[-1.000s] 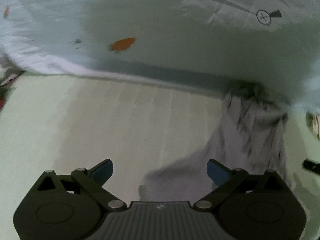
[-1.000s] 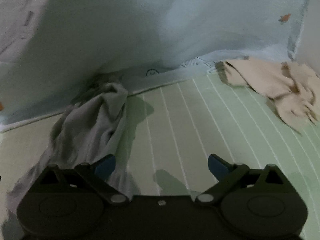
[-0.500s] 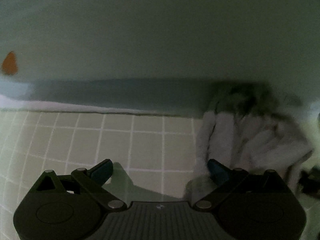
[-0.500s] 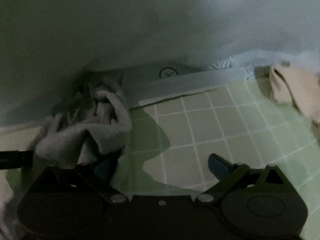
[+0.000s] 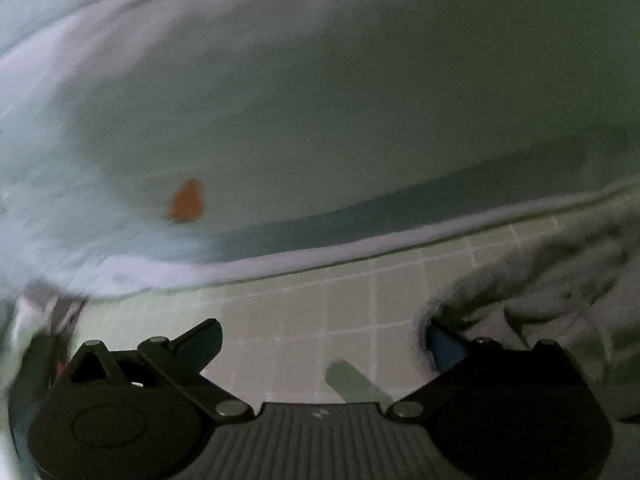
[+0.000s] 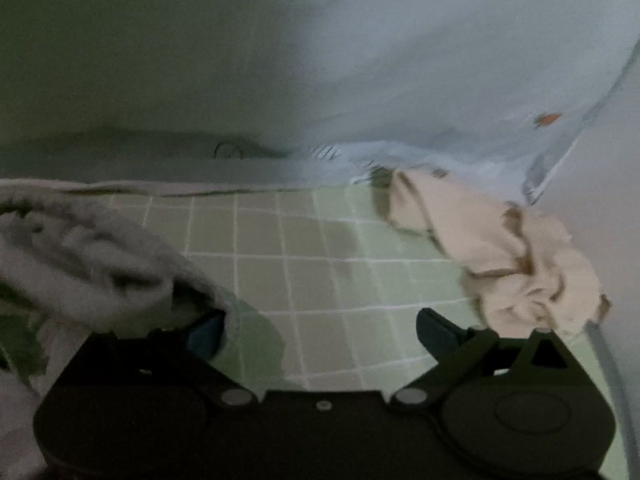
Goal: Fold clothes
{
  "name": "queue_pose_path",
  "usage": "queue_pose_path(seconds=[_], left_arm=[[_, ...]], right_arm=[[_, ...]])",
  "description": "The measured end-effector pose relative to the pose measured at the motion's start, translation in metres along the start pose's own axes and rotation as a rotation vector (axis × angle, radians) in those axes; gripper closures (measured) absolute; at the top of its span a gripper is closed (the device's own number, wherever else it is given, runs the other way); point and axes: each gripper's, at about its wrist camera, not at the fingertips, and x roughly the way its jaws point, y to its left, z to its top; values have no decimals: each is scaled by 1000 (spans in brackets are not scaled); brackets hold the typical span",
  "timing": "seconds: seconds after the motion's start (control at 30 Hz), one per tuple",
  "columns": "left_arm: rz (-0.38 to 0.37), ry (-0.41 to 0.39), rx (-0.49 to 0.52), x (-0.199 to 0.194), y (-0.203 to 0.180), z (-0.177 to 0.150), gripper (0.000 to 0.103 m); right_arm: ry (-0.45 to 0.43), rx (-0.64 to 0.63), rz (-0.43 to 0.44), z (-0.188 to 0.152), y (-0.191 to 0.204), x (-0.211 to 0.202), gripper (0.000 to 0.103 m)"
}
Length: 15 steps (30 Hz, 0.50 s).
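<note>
Both grippers were spread wide over a green checked sheet, grey garment bunched between them.

Left gripper (image 5: 324, 334) had its jaws wide apart, nothing pinched; its right-side blue pad (image 5: 444, 346) sat touching or just under the edge of the crumpled grey garment (image 5: 552, 280), contact unclear from blur. Right gripper (image 6: 320, 326) was equally splayed, empty; its left-side finger (image 6: 204, 332) sat against the same grey garment (image 6: 80, 264), which lay heaped at frame left on the green checked sheet (image 6: 312, 264). Beige garment (image 6: 500, 244) lay crumpled on the sheet near the right finger, apart from the grey one. Pale blue bedding (image 5: 280, 100) with an orange mark (image 5: 186, 200) rose behind, its white hem (image 5: 320, 256) meeting the sheet. Both views were dim and motion-blurred.
</note>
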Motion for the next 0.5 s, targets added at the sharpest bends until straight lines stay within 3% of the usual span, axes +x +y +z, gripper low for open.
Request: queue_pose_path(seconds=[0.27, 0.5], left_arm=[[-1, -186, -209, -87, 49, -13, 0], [-72, -232, -359, -140, 102, -44, 0]], right_arm=[[-265, -38, -81, -7, -9, -85, 3], [-428, -20, -91, -33, -23, -162, 3]])
